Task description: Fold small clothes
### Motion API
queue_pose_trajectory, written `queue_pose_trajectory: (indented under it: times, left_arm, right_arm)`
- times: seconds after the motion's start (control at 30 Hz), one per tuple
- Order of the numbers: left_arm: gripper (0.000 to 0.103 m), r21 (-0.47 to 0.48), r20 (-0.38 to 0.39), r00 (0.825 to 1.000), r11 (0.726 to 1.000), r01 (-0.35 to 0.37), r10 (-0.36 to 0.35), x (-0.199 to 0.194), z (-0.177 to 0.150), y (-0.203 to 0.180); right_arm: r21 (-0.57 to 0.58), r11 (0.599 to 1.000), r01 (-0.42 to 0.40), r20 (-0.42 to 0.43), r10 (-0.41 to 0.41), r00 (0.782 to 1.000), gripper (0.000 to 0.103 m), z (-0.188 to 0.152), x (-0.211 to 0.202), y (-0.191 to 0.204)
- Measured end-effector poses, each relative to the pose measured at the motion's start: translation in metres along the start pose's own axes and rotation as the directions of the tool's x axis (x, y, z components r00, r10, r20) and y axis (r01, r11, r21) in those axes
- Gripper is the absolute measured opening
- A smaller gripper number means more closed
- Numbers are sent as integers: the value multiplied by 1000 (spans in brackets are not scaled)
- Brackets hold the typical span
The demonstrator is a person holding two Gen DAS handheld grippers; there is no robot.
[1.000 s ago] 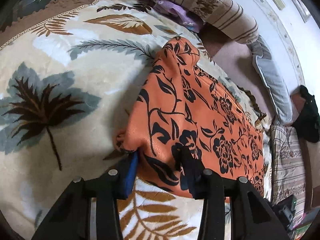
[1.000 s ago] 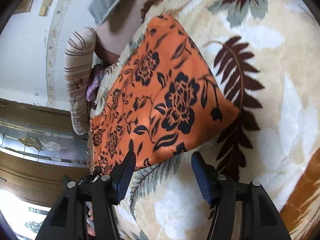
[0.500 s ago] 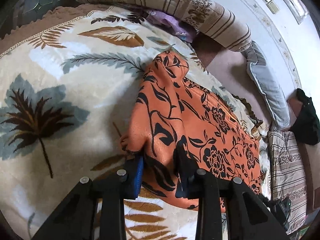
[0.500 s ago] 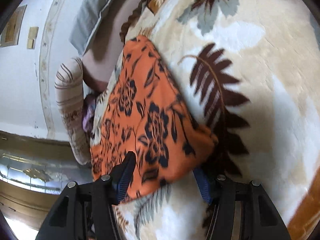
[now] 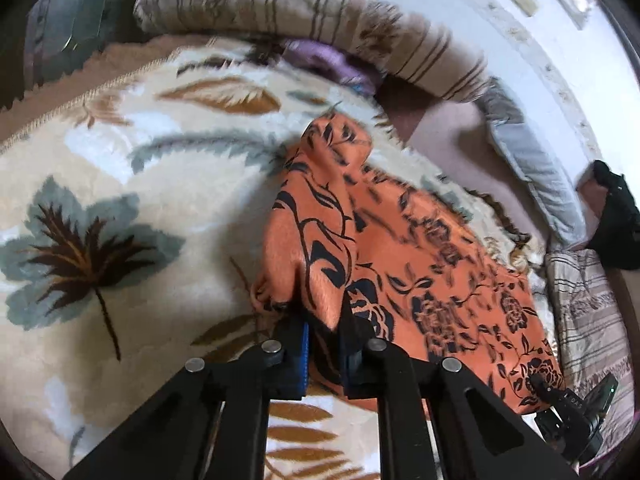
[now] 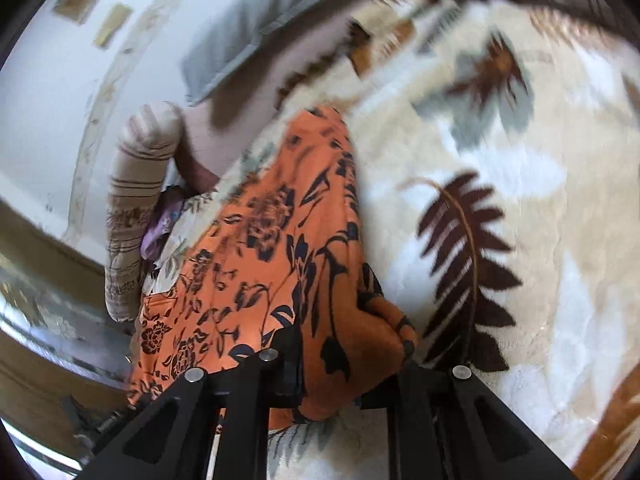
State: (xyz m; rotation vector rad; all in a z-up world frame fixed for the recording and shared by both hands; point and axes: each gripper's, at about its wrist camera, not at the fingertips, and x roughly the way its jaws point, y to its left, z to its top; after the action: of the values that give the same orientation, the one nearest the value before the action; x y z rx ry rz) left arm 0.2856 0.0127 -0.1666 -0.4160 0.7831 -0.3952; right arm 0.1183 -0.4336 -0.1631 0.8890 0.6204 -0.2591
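Note:
An orange garment [image 5: 400, 240] with a black flower print lies spread on the bed. In the left wrist view my left gripper [image 5: 326, 332] is at its near corner. Its jaws are closing, and the blue pads pinch a bunched fold of the cloth. In the right wrist view the same garment [image 6: 260, 240] runs away from my right gripper [image 6: 344, 352]. Those jaws are closing too, with the other near corner gathered between them and raised off the bed. Both views are blurred.
The garment rests on a cream blanket [image 5: 120, 160] printed with leaves. A striped bolster [image 5: 320, 24] and a purple cloth [image 5: 328, 60] lie at the far edge. A grey pillow [image 5: 532, 160] and a dark item [image 5: 616, 220] sit to the right.
Both grippers went from open around the garment's near edge to closed on it. The two corners are now bunched and lifted a little off the blanket.

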Motion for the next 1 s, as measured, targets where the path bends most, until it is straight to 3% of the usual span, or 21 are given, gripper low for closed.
queue_pose_trajectory:
  times: [0.13,0.3,0.4,0.47,0.53,0.6,0.67,0.73,0.8,1.0]
  left_arm:
    - [11,21,18,999,999,34,-34,-35,-11,0]
    - [11,68,-1,1000,998,17,-17,-60,-44,1]
    - [12,114,-45,998,993,-44,49,-59,-64,2]
    - [17,132,-91,986,983,-124,137,-52,-71,5]
    - [20,104,-98,987,987,-120,131,-55,-70,11]
    - [39,82,-71,987,987,-135,141,-65,-67,15]
    - [60,59,10,982,981,-187,187,-81,-63,21]
    - [61,49,100,960,963,-265,260,-97,-60,22]
    - [61,57,150,949,955,-290,279,-105,-58,18]
    - [63,243,215,939,917,-317,268,-83,-60,-27]
  right_arm:
    - [-45,999,7,29,-5,1000,16,-8,-27,11]
    - [-21,1000,-3,27,3,1000,16,-23,-61,4]
    - [23,999,24,-24,-24,999,16,-34,-67,-12]
    - [52,998,42,-74,-38,997,17,-35,-61,-21]
    - [77,995,57,-111,-48,993,20,-34,-55,-27]
    - [105,993,54,-134,-40,990,22,-33,-53,-33]
    - [126,991,48,-149,-29,988,23,-33,-52,-38]
    - [168,985,41,-161,-13,987,24,-34,-48,-45]
    - [199,979,36,-172,-1,985,28,-36,-45,-50]
    - [208,978,37,-161,-3,987,30,-39,-39,-49]
